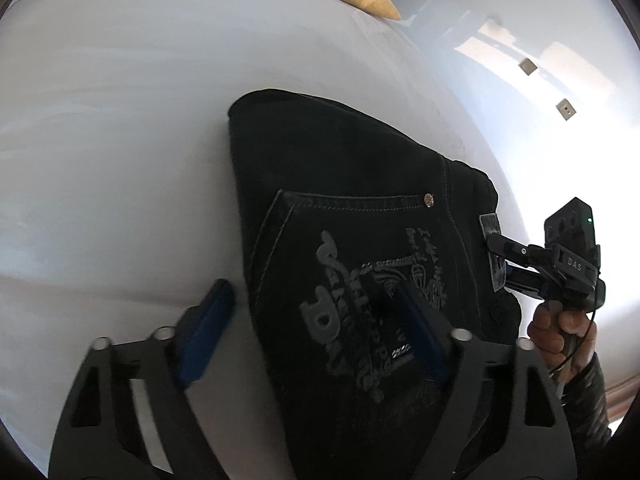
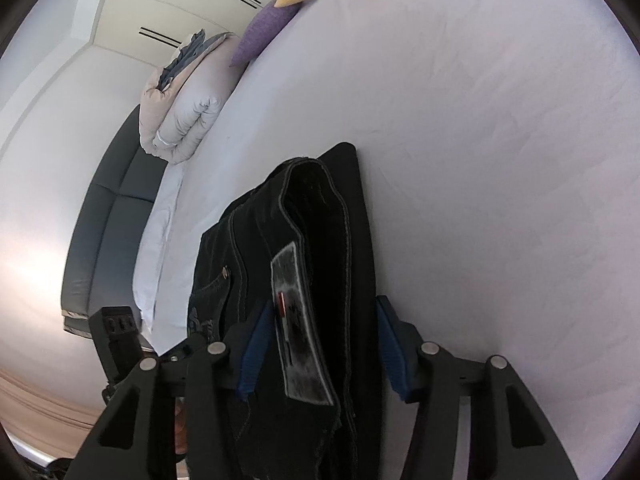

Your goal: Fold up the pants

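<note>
Folding looks nearly done: the black pants (image 1: 360, 248) lie as a compact stack on the white bed (image 1: 120, 160), waistband and leather patch (image 2: 300, 320) on the right edge. The left gripper (image 1: 316, 332) stands open, one pad over the printed back pocket (image 1: 360, 280), the other over bare sheet. The right gripper (image 2: 320, 348) straddles the waistband, pads apart, pinching nothing. Best now: press the stack flat and square its edges before lifting away.

Black jeans (image 1: 360, 216) folded into a compact stack, flat on the white bed sheet. Back pocket with grey printed lettering faces up. Waistband with grey label (image 2: 298, 320) toward 3 o'clock, fold edge toward 11 o'clock.
</note>
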Action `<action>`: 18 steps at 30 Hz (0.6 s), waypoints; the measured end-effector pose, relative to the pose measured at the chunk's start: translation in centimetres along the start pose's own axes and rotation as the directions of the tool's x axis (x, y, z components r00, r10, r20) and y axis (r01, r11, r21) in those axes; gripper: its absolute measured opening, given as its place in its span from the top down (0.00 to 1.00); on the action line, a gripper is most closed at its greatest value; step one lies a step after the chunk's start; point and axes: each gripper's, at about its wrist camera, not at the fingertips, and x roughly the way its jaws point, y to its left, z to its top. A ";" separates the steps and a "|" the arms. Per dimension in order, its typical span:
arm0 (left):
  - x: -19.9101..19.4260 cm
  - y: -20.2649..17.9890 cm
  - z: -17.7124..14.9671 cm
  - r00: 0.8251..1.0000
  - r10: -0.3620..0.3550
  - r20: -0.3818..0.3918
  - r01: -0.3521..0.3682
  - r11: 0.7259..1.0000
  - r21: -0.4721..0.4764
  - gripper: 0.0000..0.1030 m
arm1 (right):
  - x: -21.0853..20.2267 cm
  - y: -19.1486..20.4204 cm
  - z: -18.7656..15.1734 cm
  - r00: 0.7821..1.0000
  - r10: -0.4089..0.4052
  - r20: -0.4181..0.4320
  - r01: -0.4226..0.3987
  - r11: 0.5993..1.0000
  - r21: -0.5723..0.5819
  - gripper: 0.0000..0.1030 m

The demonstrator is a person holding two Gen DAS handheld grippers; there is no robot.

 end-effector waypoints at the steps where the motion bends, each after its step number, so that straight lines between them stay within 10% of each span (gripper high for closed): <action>1: 0.1 -0.1 0.2 1.000 -0.011 -0.006 0.011 1.000 -0.001 0.40 | 0.1 0.0 -0.1 1.000 0.002 -0.003 -0.002 1.000 0.003 0.49; 18: 0.1 -5.2 0.1 0.994 0.107 0.025 -0.109 0.986 0.123 0.72 | 0.5 5.3 -1.8 0.966 -0.237 0.105 0.254 0.947 -0.196 0.77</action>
